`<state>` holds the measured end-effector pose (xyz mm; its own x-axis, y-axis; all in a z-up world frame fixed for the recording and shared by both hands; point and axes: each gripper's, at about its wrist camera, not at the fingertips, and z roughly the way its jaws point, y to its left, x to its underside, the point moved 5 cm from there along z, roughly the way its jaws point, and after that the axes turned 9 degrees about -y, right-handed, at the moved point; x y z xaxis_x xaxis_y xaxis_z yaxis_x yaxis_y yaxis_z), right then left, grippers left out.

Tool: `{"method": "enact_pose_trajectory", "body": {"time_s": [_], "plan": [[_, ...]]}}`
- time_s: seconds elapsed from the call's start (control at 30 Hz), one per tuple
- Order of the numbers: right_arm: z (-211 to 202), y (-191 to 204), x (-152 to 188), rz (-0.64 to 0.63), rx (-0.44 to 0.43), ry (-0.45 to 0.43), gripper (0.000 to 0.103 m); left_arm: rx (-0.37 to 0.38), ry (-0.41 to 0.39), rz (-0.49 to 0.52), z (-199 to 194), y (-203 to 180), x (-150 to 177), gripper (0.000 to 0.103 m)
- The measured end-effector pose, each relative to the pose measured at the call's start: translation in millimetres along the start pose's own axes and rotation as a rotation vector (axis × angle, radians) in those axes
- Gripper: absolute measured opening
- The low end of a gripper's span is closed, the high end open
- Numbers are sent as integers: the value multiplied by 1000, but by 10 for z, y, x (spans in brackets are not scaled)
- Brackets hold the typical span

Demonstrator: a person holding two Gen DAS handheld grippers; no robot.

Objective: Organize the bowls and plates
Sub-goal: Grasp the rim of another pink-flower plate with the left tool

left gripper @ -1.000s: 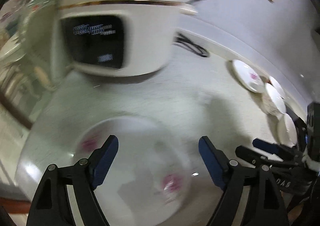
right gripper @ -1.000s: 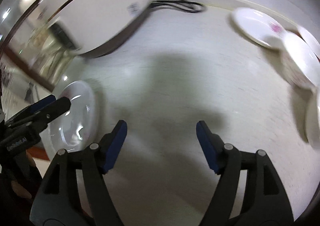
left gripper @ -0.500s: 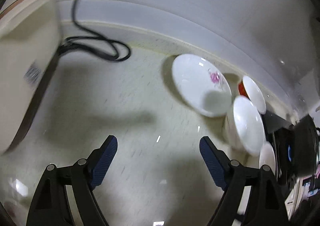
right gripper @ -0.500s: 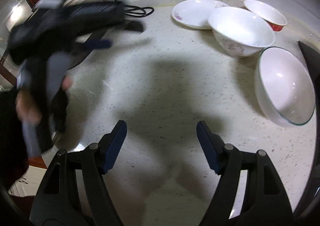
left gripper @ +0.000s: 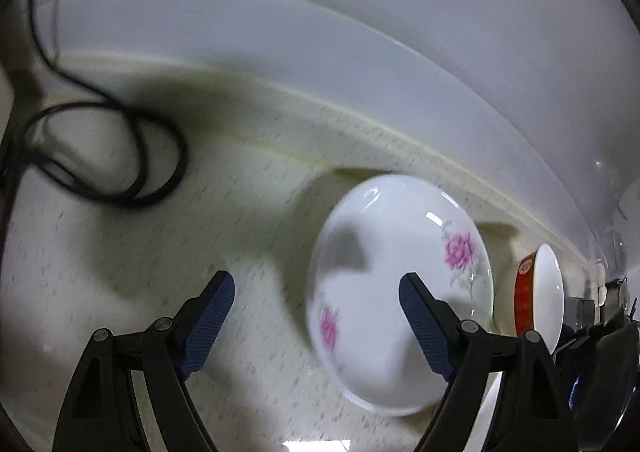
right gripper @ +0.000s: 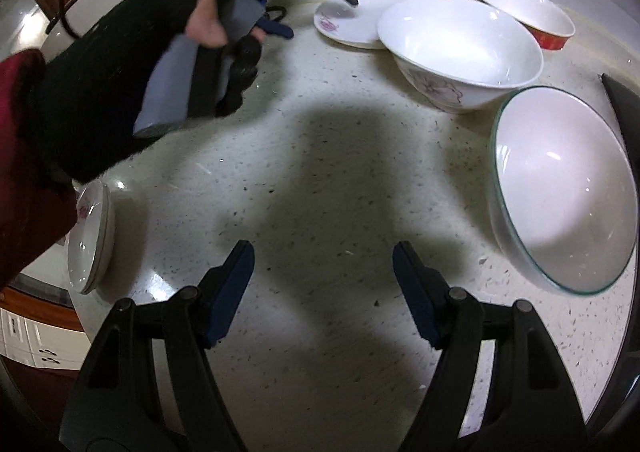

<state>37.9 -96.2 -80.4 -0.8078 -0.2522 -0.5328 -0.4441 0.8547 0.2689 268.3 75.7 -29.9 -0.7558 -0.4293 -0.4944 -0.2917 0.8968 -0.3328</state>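
Plate (left gripper: 400, 284), white with pink flowers

White plate (left gripper: 400, 284) with pink flowers, red-sided bowl (left gripper: 532, 292), speckled cream counter (right gripper: 320, 179).

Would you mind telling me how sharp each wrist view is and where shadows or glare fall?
Left wrist view: motion-smeared; the flowered plate and black cable are soft, and a grey shadow lies on the plate. Right wrist view: crisper; only the gloved hand blurs, a broad shadow crosses the countertop, and small highlights glint in the glass-rimmed bowl.
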Motion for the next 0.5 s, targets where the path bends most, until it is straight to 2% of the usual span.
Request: {"method": "enact_pose_trajectory", "body": {"time_s": [0.13, 0.2, 0.23, 0.27, 0.37, 0.5], "plan": [[31, 25, 13, -10, -11, 11, 75, -12, -19, 47, 88, -42, -68, 85], [46, 38, 27, -17, -12, 11, 75, -20, -38, 75, 109, -57, -87, 66], [37, 33, 32, -17, -11, 9, 75, -31, -45, 100, 112, -61, -81, 35], [89, 26, -4, -14, -9, 7, 75, -12, -35, 110, 139, -80, -68, 21], [81, -10, -7, 3, 4, 3, 75, 0, -36, 138, 93, -59, -16, 16], [54, -21, -18, 12, 7, -11, 75, -38, -57, 140, -128, 103, 140, 12]]}}
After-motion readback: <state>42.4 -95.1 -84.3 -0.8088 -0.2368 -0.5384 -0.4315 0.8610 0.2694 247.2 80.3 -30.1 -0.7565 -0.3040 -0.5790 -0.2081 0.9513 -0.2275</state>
